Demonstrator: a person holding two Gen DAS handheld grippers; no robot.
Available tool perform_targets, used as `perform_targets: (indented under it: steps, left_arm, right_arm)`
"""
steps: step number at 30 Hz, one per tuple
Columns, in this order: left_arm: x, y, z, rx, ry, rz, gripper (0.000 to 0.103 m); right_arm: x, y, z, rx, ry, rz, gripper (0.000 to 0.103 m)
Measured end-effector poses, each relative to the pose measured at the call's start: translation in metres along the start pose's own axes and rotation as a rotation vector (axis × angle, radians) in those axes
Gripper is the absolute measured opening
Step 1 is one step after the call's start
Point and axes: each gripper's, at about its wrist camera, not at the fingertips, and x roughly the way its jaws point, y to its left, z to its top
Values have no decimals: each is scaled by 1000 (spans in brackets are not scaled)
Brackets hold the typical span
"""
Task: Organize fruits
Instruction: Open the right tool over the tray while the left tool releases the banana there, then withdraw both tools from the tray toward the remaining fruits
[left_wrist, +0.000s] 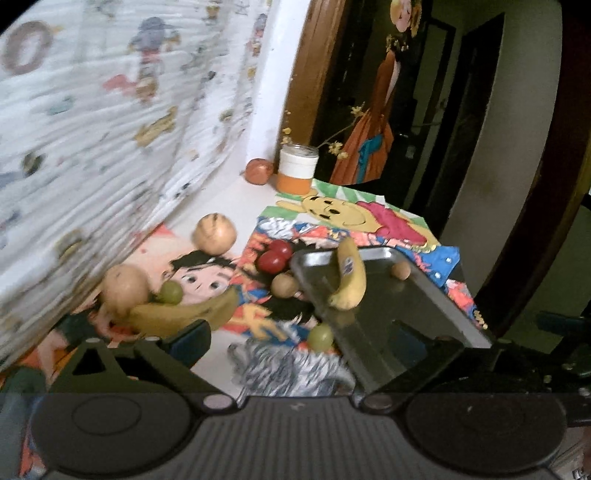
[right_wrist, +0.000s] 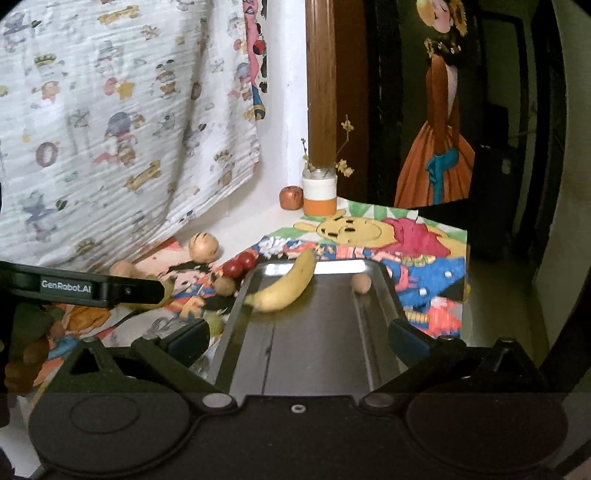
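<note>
A metal tray lies on the cartoon-print cloth. In it are a yellow banana and a small brown round fruit. My right gripper hangs open above the tray's near half, with nothing between its fingers. My left gripper is open too, over the tray's left rim and a green grape, its pads touching nothing. Left of the tray lie a second banana, another green grape, two pale round fruits, red fruits and a small brown fruit.
A white and orange jar with dried twigs and a reddish round fruit stand at the back by the wall. A printed curtain hangs along the left. The table's right edge drops off beside a dark doorway.
</note>
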Motion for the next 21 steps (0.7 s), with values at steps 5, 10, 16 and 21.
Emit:
perform_targets:
  steps: [5,10,16,21]
  left_arm:
    - [-22,10,-18,-1,2,20,103]
    - [-37,20,-36,-7,10,55,103]
    - [-50,29,-56,9,28,114,103]
    - [-59,33,-63,35,36,145,103]
  right_arm:
    - [-23,12,-15,38,-10,-24,102]
    - [-38,20,-30,91,-11,-52,103]
    - [-46,28,-44,134,10,-71,103]
    - [-43,33,-57,173,72,-64,103]
